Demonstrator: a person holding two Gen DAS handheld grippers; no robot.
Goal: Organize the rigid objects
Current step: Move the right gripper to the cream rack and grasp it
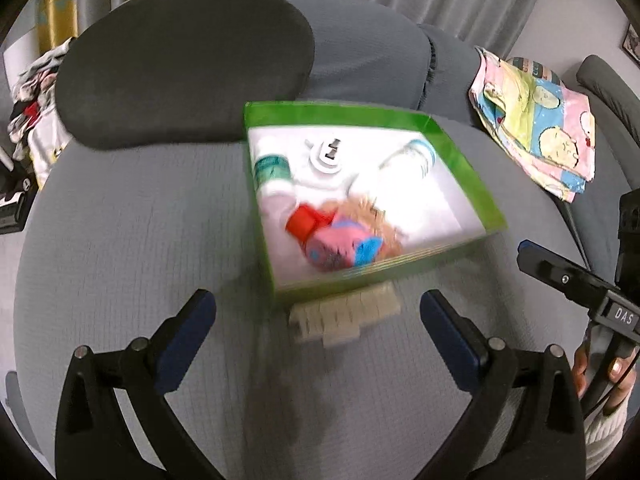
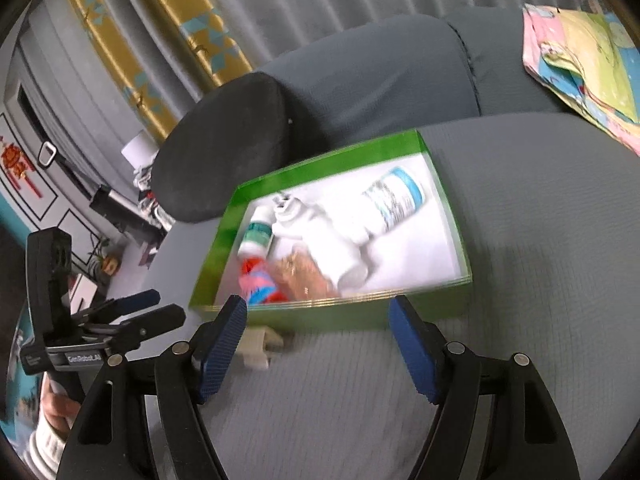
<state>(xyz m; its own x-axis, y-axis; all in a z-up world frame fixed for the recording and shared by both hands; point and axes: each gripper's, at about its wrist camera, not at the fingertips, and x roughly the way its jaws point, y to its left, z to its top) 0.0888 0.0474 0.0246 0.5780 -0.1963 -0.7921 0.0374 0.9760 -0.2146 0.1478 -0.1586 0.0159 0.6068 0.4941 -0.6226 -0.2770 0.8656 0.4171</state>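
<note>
The grey sofa seat (image 1: 120, 248) carries everything here, and the green box (image 1: 464, 156) in the middle of it serves as the landmark. Inside the box lie a blue-banded white bottle (image 2: 394, 196), a green-banded bottle (image 1: 272, 168), a white round fitting (image 1: 326, 154), a pink and blue toy with a red cap (image 1: 332, 240) and something tan and fuzzy; blur hides finer detail. Only the cream comb-like piece (image 1: 344, 316) remains outside, lying on the seat just beside the box's near wall, apparently touching it, with its long axis running along that wall.

That piece is what the coming move seems to turn on. Seen from the left tongs (image 1: 318, 336), it lies straight ahead, close in front of the gap between the spread fingers, which hold nothing. Seen from the right tongs (image 2: 318, 344), also spread wide and empty, it sits off toward the left finger (image 2: 222, 344), partly hidden behind it. So the left hand looks nearer and better lined up; since the fingers already straddle the long axis, a turn of the wrist would probably be needed to pinch across the narrow width
</note>
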